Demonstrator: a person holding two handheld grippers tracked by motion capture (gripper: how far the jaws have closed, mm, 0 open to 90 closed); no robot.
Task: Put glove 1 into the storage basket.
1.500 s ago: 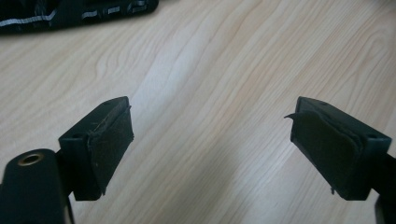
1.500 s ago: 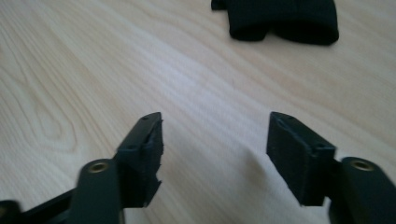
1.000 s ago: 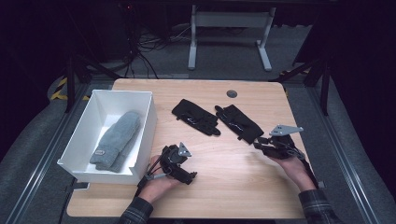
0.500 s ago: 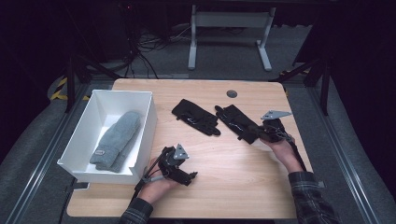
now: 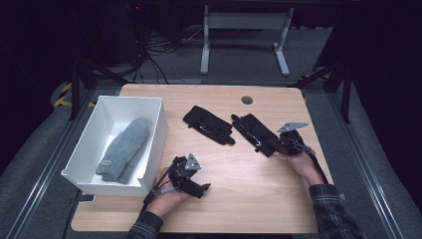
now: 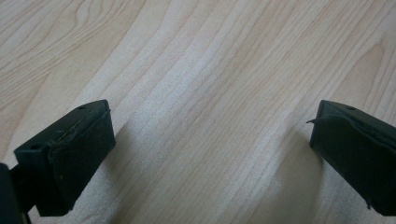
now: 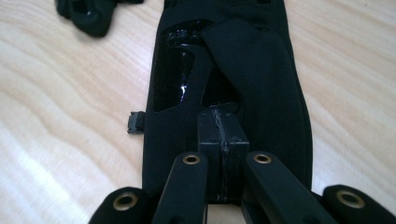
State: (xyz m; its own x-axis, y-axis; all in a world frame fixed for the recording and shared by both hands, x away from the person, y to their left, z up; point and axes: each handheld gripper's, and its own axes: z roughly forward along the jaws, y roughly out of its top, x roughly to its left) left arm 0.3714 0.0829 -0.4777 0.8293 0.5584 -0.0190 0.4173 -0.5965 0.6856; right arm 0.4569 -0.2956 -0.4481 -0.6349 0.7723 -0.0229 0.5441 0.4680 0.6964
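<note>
A: Item under the right gripper (image 5: 278, 145) noted — what is it?

B: A black glove (image 7: 224, 70), lying flat on the bench (image 5: 259, 199). Soft matt fabric is seen, with a glossy black patch on the palm side and a small tab at one edge of the cuff. In the high view it is laid slantwise, right of centre, cuff end nearest the right hand (image 5: 298, 162).

A: Position against the jaws?

B: In the right gripper view the jaws are seen drawn together on top of the cuff end, pads meeting. They have just been closing. A fold of the black fabric may be pinched between them, but that cannot be told for sure: black on black. The rest of the glove runs straight away from the jaws.

A: Second glove (image 5: 208, 124)?

B: Recorded just beside the first, nearer the middle of the bench, apart from both grippers.

A: Left gripper (image 5: 199, 188)?

B: Rested low at the near edge of the bench, by the white box (image 5: 159, 130). Its jaws are spread wide, bare wood between them, nothing gripped.

A: Contents of the box?

B: A grey mitten (image 5: 124, 149), laid lengthwise inside.
</note>
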